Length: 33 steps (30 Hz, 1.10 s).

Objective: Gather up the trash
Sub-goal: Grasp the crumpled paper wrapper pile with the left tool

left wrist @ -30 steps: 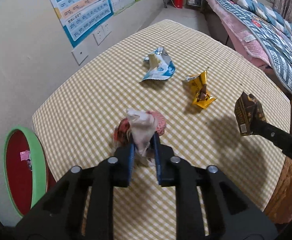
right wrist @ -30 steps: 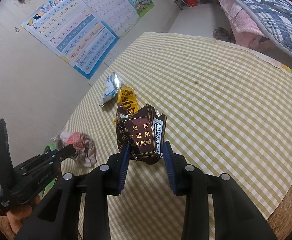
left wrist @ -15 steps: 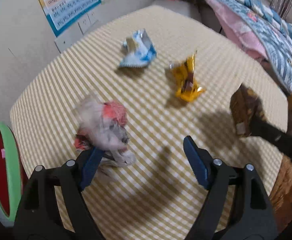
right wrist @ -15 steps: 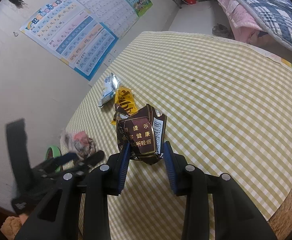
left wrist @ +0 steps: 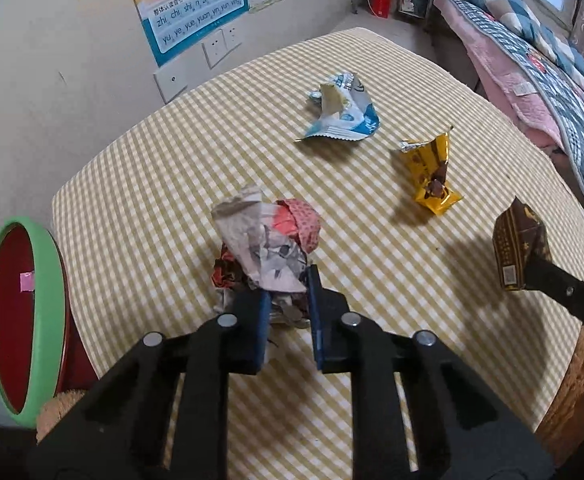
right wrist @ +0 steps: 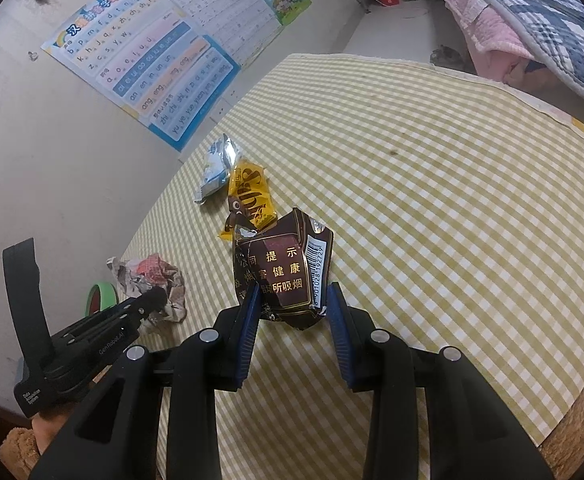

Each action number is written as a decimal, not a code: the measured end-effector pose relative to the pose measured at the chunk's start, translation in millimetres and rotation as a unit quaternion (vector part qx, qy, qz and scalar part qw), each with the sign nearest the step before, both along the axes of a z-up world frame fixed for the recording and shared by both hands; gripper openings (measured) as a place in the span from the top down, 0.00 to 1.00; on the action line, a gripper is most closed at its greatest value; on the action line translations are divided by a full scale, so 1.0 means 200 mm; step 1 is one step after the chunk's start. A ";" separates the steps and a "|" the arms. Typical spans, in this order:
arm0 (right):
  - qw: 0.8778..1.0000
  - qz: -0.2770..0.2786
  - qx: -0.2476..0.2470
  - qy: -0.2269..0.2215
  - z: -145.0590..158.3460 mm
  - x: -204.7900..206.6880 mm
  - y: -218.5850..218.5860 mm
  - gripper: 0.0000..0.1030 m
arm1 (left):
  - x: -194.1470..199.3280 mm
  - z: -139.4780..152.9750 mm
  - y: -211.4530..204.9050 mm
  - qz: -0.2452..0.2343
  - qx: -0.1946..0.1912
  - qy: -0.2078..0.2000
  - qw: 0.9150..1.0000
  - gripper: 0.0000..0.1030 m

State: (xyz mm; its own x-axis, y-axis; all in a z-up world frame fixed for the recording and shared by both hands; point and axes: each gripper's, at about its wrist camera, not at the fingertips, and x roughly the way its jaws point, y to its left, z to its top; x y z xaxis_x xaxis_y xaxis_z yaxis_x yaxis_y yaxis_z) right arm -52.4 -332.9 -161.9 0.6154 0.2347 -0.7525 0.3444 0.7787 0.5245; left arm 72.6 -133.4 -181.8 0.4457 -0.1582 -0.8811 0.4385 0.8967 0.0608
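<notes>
Your left gripper (left wrist: 287,300) is closing its jaws on the crumpled paper wad (left wrist: 267,248), which sits between the blue pads on the near left part of the table (left wrist: 372,400); the pads already press its lower folds. Your right gripper (right wrist: 292,308) holds the crushed brown cigarette pack (right wrist: 283,268) pinched between its narrowly parted jaws, lifted above the cloth.

The table wears a yellow-and-white checked cloth, wrinkle-free across most of its width. 2 more pieces of trash lie on it farther out: a blue-and-white wrapper (left wrist: 344,114) toward the wall, and a yellow snack wrapper (left wrist: 432,176) just to its right, apart from each other.

Off the table's left edge stands a red bin with a green rim (left wrist: 19,320), set low beside the wall. The pale wall carries a pinyin poster (right wrist: 143,64), with white sockets (left wrist: 219,44) under it. To the right runs a bed with a pink blanket and a blue plaid quilt (left wrist: 540,52). A red container (left wrist: 382,2) stands on the floor in the far corner.
</notes>
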 end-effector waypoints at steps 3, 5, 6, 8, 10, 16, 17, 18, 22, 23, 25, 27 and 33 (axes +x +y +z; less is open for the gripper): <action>1.000 -0.003 -0.003 0.000 0.01 0.00 0.00 0.67 | -0.01 0.00 -0.01 -0.006 0.002 -0.002 1.000 0.81; 1.000 -0.003 -0.008 0.000 0.01 0.00 0.01 0.67 | -0.02 0.01 -0.01 -0.006 -0.004 0.000 1.000 0.75; 1.000 -0.003 -0.010 -0.002 0.02 0.00 0.01 0.67 | -0.02 0.02 0.00 -0.004 -0.011 -0.001 1.000 0.66; 1.000 -0.002 -0.015 -0.001 0.02 0.00 0.01 0.67 | -0.04 0.04 0.02 0.000 -0.024 -0.005 1.000 0.55; 1.000 -0.001 -0.016 0.001 0.02 0.00 0.02 0.67 | -0.05 0.05 0.04 0.003 -0.035 -0.007 0.999 0.48; 1.000 0.001 -0.023 0.004 0.02 0.01 0.03 0.67 | -0.02 0.05 0.07 0.029 -0.035 -0.012 0.999 0.32; 1.000 0.003 -0.025 0.005 0.01 0.01 0.04 0.67 | 0.01 0.05 0.06 0.034 -0.035 -0.015 0.999 0.32; 1.000 0.005 -0.027 0.006 0.01 0.02 0.05 0.67 | 0.03 0.04 0.06 0.036 -0.031 -0.018 0.999 0.32; 0.999 0.013 -0.038 0.005 0.04 0.02 0.09 0.68 | 0.07 -0.01 0.05 0.035 -0.022 0.009 0.999 0.61; 0.999 0.014 -0.039 0.004 0.05 0.03 0.10 0.68 | 0.06 0.00 0.06 0.034 -0.026 0.005 0.999 0.67; 0.999 0.017 -0.040 0.001 0.07 0.03 0.12 0.68 | 0.03 0.03 0.07 0.029 -0.030 0.004 0.999 0.69; 0.999 0.023 -0.043 -0.005 0.11 0.03 0.15 0.68 | 0.01 0.07 0.09 0.026 -0.031 -0.003 0.999 0.76; 0.997 0.049 -0.045 -0.030 0.24 0.06 0.29 0.68 | -0.10 0.26 0.20 0.020 -0.044 -0.047 0.998 0.76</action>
